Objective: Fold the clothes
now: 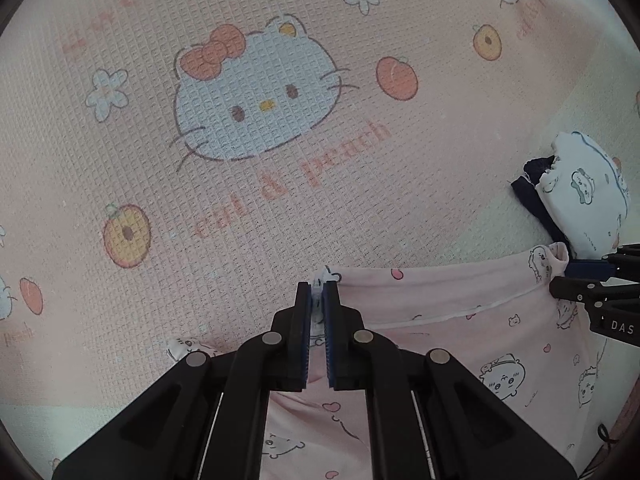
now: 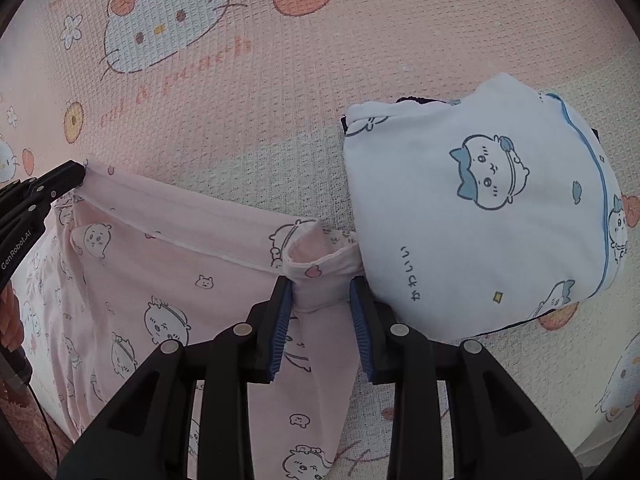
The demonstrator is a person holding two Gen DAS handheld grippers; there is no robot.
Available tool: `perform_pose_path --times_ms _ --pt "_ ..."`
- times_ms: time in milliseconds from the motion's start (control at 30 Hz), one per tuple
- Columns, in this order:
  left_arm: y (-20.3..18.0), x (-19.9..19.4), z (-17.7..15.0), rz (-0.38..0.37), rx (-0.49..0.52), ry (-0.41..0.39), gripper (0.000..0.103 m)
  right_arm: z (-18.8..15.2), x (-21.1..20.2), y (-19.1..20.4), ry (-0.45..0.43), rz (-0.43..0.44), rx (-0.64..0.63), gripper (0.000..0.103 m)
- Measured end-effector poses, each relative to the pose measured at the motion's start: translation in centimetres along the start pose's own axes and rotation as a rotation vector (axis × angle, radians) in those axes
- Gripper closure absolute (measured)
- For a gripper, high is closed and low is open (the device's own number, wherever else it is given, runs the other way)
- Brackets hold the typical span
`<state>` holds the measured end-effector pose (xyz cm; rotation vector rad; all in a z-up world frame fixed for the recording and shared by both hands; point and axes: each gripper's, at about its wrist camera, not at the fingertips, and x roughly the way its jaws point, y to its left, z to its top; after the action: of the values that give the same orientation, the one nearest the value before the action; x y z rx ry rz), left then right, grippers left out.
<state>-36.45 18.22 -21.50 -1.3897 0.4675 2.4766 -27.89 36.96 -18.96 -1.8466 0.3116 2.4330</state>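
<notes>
A pink garment (image 1: 460,320) printed with small cartoon faces hangs stretched between both grippers over a pink cat-print blanket (image 1: 256,92). My left gripper (image 1: 317,286) is shut on one end of its top hem, and a thin sliver of cloth shows between the blue pads. In the right wrist view, my right gripper (image 2: 320,284) grips the other hem corner, where a thick bunched fold of the pink garment (image 2: 180,248) fills the gap between its pads. The left gripper (image 2: 78,174) shows there at the far left. The right gripper (image 1: 576,276) enters the left wrist view at the right edge.
A folded white garment (image 2: 480,208) with blue cartoon prints lies on the blanket just right of my right gripper, on top of a dark garment (image 1: 528,188). The blanket (image 2: 260,92) stretches away beyond the pink garment. A black cable (image 2: 36,408) hangs at the lower left.
</notes>
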Motion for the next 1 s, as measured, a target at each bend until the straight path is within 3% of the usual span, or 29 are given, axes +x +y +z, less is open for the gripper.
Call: perform_pose_path --times_ms 100,133,233,300,433,533,700,833,867,900,967,1000 --pt "0.9 0.9 -0.7 0.019 -0.001 0.008 0.097 0.0 0.3 0.3 0.001 -0.019 -0.011 0.073" --pt "1.2 1.2 -1.0 0.029 -0.001 0.01 0.103 -0.1 0.4 0.5 0.0 -0.027 -0.018 0.073" --pt "3.4 4.0 -2.8 0.028 -0.067 0.095 0.103 -0.4 0.6 1.1 -0.005 -0.055 -0.037 0.073" --pt "4.6 4.7 -3.9 -0.013 -0.113 0.107 0.103 -0.3 0.1 1.2 -0.016 -0.035 -0.022 0.073" --pt "5.0 1.7 -3.5 -0.18 -0.148 0.011 0.102 -0.2 -1.7 1.5 -0.071 0.03 -0.001 0.073" --pt "4.3 1.8 -2.9 -0.235 -0.131 0.006 0.101 -0.2 -2.3 1.7 -0.087 0.052 -0.009 0.073" --pt "2.3 4.1 -3.0 -0.197 -0.097 0.076 0.1 -0.2 -1.3 1.2 -0.034 0.132 0.033 0.073" --pt "2.3 4.2 -3.0 -0.105 -0.089 0.09 0.096 -0.1 0.7 0.7 0.012 0.055 0.054 0.074" --pt "2.6 4.3 -3.0 -0.077 -0.098 0.101 0.082 -0.1 1.0 0.5 0.016 0.049 0.066 0.074" --pt "3.1 4.2 -3.0 -0.046 -0.11 0.108 0.074 -0.1 0.8 0.3 0.015 0.063 0.084 0.074" --pt "4.4 3.9 -3.0 0.008 -0.15 0.105 0.072 0.0 0.5 0.6 0.01 0.065 0.081 0.074" --pt "5.0 3.5 -3.0 -0.034 -0.171 0.088 0.072 -0.1 0.4 0.9 0.002 0.061 0.065 0.073"
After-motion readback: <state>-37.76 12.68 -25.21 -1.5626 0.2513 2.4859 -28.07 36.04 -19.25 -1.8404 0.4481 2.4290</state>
